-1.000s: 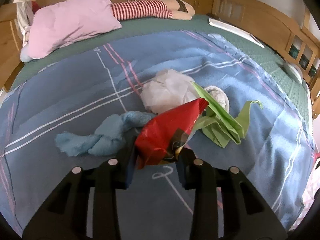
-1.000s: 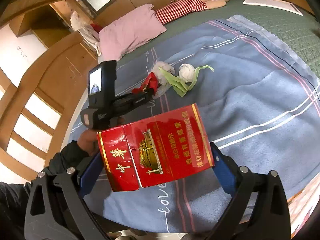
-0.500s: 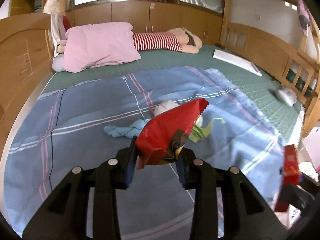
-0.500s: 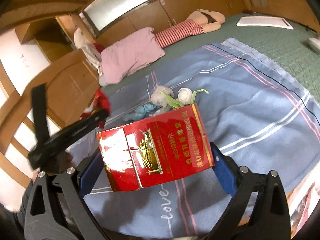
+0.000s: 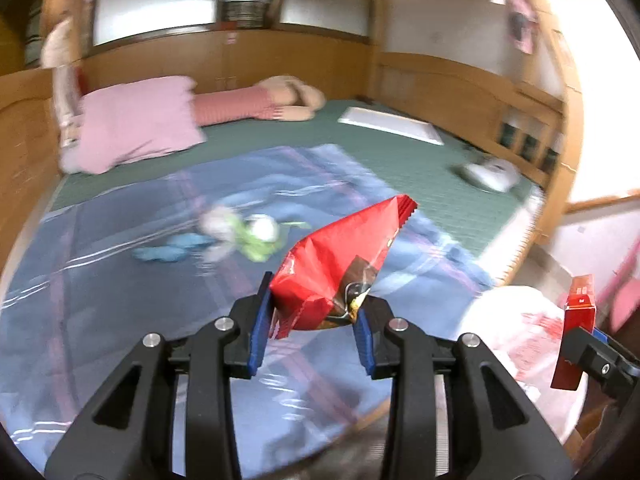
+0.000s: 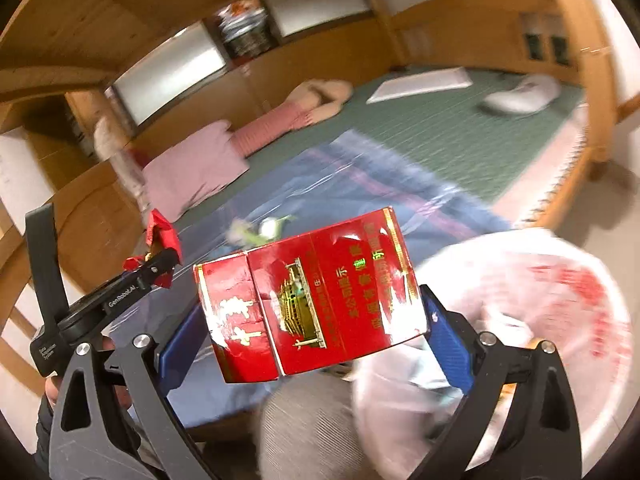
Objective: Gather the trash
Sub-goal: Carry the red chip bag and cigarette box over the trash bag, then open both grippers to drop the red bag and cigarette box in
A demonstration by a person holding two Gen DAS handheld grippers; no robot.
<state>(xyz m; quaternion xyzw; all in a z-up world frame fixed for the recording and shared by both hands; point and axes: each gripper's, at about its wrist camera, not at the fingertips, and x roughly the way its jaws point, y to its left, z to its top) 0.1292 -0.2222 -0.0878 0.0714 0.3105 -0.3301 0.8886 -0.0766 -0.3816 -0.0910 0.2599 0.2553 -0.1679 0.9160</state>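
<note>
My left gripper (image 5: 310,332) is shut on a crumpled red snack wrapper (image 5: 340,264) and holds it in the air off the bed's near edge. My right gripper (image 6: 308,320) is shut on a red cigarette box (image 6: 308,300) and holds it beside a white plastic bag with red print (image 6: 520,320). The bag also shows in the left wrist view (image 5: 528,340) at the lower right, with the cigarette box (image 5: 576,340) over it. More trash lies on the blue blanket (image 5: 120,280): white paper wads (image 5: 262,228), green folded paper (image 5: 260,248) and a light blue crumpled piece (image 5: 168,252).
A pink pillow (image 5: 136,120) and a striped stuffed doll (image 5: 256,100) lie at the bed's head. A white flat board (image 5: 392,126) and a white device (image 5: 492,170) sit on the green mat (image 5: 400,160). Wooden bed frame (image 5: 552,160) runs along the right. My grey-clad knee (image 6: 312,432) is below.
Both grippers have pulled back from the bed and swung right with their loads. The white plastic bag has come into view beneath the right gripper. The trash pile looks farther away.
</note>
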